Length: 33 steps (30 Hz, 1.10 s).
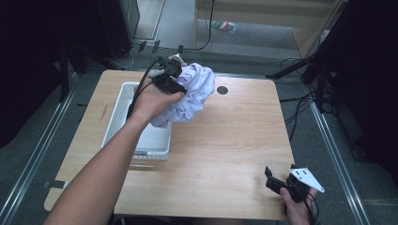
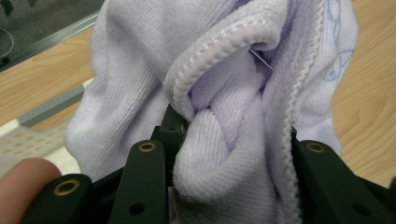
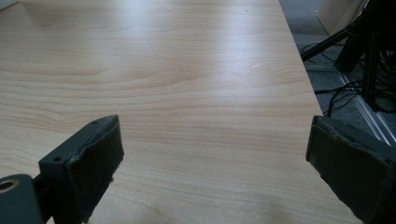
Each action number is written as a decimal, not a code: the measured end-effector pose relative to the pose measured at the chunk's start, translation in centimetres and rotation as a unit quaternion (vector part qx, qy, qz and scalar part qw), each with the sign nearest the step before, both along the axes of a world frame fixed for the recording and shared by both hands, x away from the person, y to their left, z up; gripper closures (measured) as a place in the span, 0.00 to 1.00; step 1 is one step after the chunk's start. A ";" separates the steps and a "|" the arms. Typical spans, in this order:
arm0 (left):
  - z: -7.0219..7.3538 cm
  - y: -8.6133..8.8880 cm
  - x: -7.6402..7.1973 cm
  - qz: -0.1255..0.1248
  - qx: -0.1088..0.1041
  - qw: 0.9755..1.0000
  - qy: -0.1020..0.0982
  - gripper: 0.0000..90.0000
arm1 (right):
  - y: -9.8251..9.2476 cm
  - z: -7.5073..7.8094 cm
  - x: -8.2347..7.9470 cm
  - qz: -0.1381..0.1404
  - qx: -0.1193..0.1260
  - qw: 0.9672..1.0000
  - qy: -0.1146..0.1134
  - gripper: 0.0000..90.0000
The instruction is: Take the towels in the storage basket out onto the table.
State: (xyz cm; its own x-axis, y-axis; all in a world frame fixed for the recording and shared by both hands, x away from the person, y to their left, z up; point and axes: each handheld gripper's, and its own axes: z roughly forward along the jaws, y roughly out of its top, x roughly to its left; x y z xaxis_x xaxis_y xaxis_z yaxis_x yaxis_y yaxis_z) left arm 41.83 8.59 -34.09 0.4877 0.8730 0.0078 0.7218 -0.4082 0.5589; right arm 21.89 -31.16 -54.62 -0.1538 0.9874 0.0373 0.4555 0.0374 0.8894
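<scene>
my left arm reaches long across the tabletop [image 1: 225, 140], forearm running up from the near left corner toward the far side, wrist bent a little inward. my left hand [image 1: 152, 101] is wrapped around the left gripper [image 1: 170, 78], and its fingers are clamped on a bunched lilac towel [image 1: 195, 91]. the towel is lifted clear of the wood, hanging as a rumpled ball above the far right corner of the white perforated basket [image 1: 123, 101], partly over the basket and partly over the bare tabletop beside it.

in the left gripper view the cloth [image 2: 224, 93] is packed right between my two black fingers [image 2: 144, 182], a thick roll of terry with a stitched hem folding over it, pressed against both sides. a fingertip of my own hand [image 2: 23, 186] shows at the lower left, and the basket's holed rim [image 2: 28, 137] sits below and to the left of the towel.

my right hand [image 1: 295, 206] is low at the near right corner of the tabletop, well apart from the towel, holding the right gripper [image 1: 281, 183] with its grey three-cornered plate [image 1: 307, 179] on top. its fingers [image 3: 93, 163] are spread wide with nothing between them, pointing along the pale wood grain [image 3: 187, 70] toward the far edge, just above the surface.

a small dark round hole [image 1: 222, 90] sits in the tabletop just beside the towel.
</scene>
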 end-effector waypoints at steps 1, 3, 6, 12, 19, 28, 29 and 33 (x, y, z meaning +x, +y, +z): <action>0.0 -0.2 0.1 -0.001 0.001 1.000 0.000 0.69 | 0.0 0.0 0.0 0.000 0.000 1.000 0.000 0.05; -0.1 -0.5 0.1 -0.002 0.001 1.000 0.001 0.69 | 0.0 0.0 0.0 0.000 0.000 1.000 0.000 0.05; -0.1 -1.1 0.2 -0.005 -0.001 1.000 0.000 0.69 | 0.0 0.0 0.0 0.001 0.000 1.000 -0.001 0.05; -0.2 -2.6 0.1 -0.015 -0.003 1.000 -0.001 0.69 | 0.0 0.0 0.0 0.001 0.001 1.000 -0.001 0.05; -0.4 -5.3 0.0 -0.031 -0.008 0.999 0.001 0.68 | 0.0 0.0 0.0 0.002 0.003 1.000 -0.001 0.05; -1.5 -8.1 0.1 -0.046 -0.016 0.999 0.009 0.68 | -0.1 0.0 0.0 0.003 0.003 1.000 -0.003 0.05; -1.8 -8.4 0.1 -0.047 -0.017 0.999 0.010 0.68 | -0.1 0.0 0.0 0.004 0.004 1.000 -0.003 0.05; -3.0 -9.3 0.1 -0.050 -0.020 0.998 0.019 0.68 | -0.1 0.0 -0.1 0.003 0.006 1.000 -0.003 0.05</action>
State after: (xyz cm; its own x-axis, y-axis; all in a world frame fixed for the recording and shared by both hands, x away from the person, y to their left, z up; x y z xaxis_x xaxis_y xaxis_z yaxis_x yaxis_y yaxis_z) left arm 41.97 -0.75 -37.06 0.5713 0.8194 -0.0468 0.6997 -0.4565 0.5496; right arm 21.83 -31.27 -54.61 -0.1597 0.9860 0.0474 0.4506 0.0301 0.8922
